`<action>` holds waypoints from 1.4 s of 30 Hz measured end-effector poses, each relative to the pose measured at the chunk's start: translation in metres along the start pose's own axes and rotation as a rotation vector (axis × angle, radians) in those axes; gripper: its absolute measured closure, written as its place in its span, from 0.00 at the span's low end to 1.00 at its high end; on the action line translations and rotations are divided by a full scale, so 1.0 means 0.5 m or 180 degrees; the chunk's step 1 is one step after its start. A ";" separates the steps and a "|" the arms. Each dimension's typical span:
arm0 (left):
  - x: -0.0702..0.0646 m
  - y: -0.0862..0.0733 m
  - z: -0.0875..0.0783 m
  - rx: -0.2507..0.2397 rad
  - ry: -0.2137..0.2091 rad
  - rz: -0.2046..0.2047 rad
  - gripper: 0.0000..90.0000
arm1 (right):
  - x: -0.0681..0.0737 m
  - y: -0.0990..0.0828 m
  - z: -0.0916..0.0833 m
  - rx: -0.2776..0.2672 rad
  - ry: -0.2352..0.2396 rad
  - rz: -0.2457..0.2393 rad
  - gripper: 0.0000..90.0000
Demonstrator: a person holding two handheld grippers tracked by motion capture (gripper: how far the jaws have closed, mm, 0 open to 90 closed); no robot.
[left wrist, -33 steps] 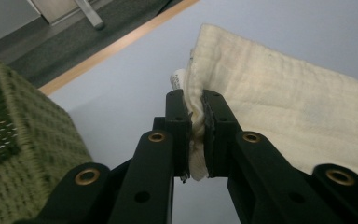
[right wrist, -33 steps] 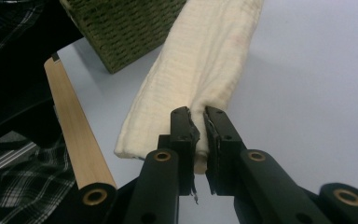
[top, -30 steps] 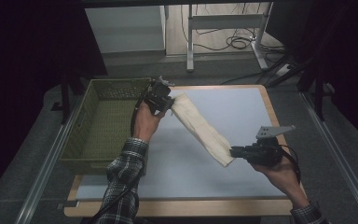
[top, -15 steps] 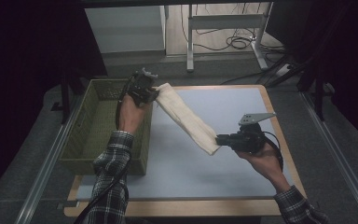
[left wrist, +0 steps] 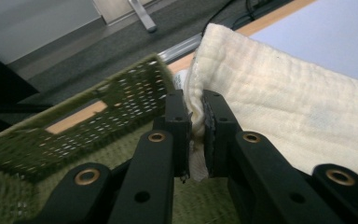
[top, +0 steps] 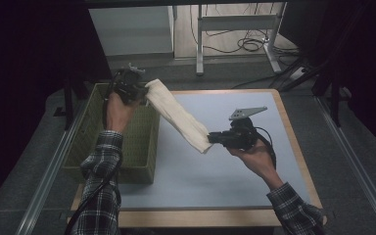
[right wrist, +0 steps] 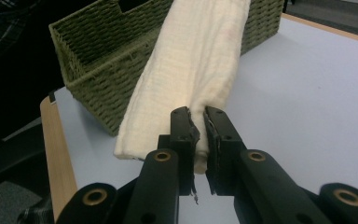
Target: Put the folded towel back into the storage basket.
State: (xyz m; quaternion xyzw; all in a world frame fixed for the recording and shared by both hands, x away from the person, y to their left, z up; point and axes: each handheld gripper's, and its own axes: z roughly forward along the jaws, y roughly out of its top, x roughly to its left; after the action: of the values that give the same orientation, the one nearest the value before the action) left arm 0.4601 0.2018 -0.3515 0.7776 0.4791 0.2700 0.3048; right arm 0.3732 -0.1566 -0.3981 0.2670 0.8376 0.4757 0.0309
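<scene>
With my left claw (top: 139, 94) and right claw (top: 214, 137) each clamped on an end of the folded cream cloth (top: 176, 115), stretched mid-frame off the worktop (top: 225, 171), I should keep it taut and level while carrying it over the green basket (top: 85, 147) at left.

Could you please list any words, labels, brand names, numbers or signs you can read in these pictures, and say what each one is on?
There is no readable text in any view.
The folded cream cloth, held between the left gripper and the right gripper, carries a small white tag at its edge; any print on it is too small to read.
The green woven basket, the black jaws and the table bear no markings.
</scene>
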 end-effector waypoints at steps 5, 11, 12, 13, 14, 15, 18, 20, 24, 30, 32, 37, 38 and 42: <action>0.037 -0.006 -0.009 0.0006 0.0078 -0.0029 0.91 | 0.011 0.022 0.037 0.0006 0.0057 0.0001 0.91; 0.077 -0.015 -0.014 0.0062 0.0173 -0.0044 0.91 | 0.030 0.046 0.081 0.0013 0.0122 0.0007 0.91; 0.083 -0.018 -0.013 0.0073 0.0186 -0.0052 0.91 | 0.033 0.049 0.088 0.0011 0.0133 0.0005 0.91; 0.089 -0.022 -0.012 0.0087 0.0197 -0.0057 0.91 | 0.036 0.052 0.095 0.0008 0.0144 0.0007 0.91; 0.096 -0.025 -0.011 0.0095 0.0208 -0.0067 0.91 | 0.039 0.056 0.101 0.0006 0.0155 0.0014 0.91; 0.102 -0.028 -0.009 0.0099 0.0214 -0.0081 0.91 | 0.043 0.058 0.108 -0.0003 0.0167 0.0010 0.91; 0.118 -0.035 -0.004 0.0119 0.0244 -0.0105 0.91 | 0.052 0.067 0.125 -0.0004 0.0188 0.0024 0.91; 0.126 -0.037 0.000 0.0136 0.0272 -0.0106 0.91 | 0.059 0.074 0.137 -0.0011 0.0209 0.0021 0.91; 0.141 -0.038 0.009 0.0178 0.0344 -0.0087 0.91 | 0.074 0.086 0.159 -0.0008 0.0241 0.0016 0.91; 0.161 -0.038 0.010 0.0198 0.0431 -0.0095 0.91 | 0.093 0.102 0.192 -0.0008 0.0267 0.0036 0.91; 0.168 -0.041 0.010 0.0204 0.0462 -0.0093 0.91 | 0.100 0.109 0.203 -0.0011 0.0274 0.0034 0.91; 0.191 -0.056 0.004 0.0221 0.0540 -0.0117 0.91 | 0.117 0.121 0.229 -0.0013 0.0296 0.0034 0.91; 0.196 -0.060 0.001 0.0225 0.0556 -0.0130 0.91 | 0.121 0.123 0.236 -0.0011 0.0306 0.0035 0.91; 0.220 -0.082 -0.013 0.0255 0.0617 -0.0178 0.91 | 0.140 0.131 0.264 0.0006 0.0359 0.0014 0.91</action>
State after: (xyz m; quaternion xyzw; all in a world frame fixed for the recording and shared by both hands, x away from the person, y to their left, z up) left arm 0.4750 0.3181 -0.3632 0.7457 0.5382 0.3160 0.2332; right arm 0.3810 0.0064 -0.4025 0.2416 0.8378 0.4892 -0.0177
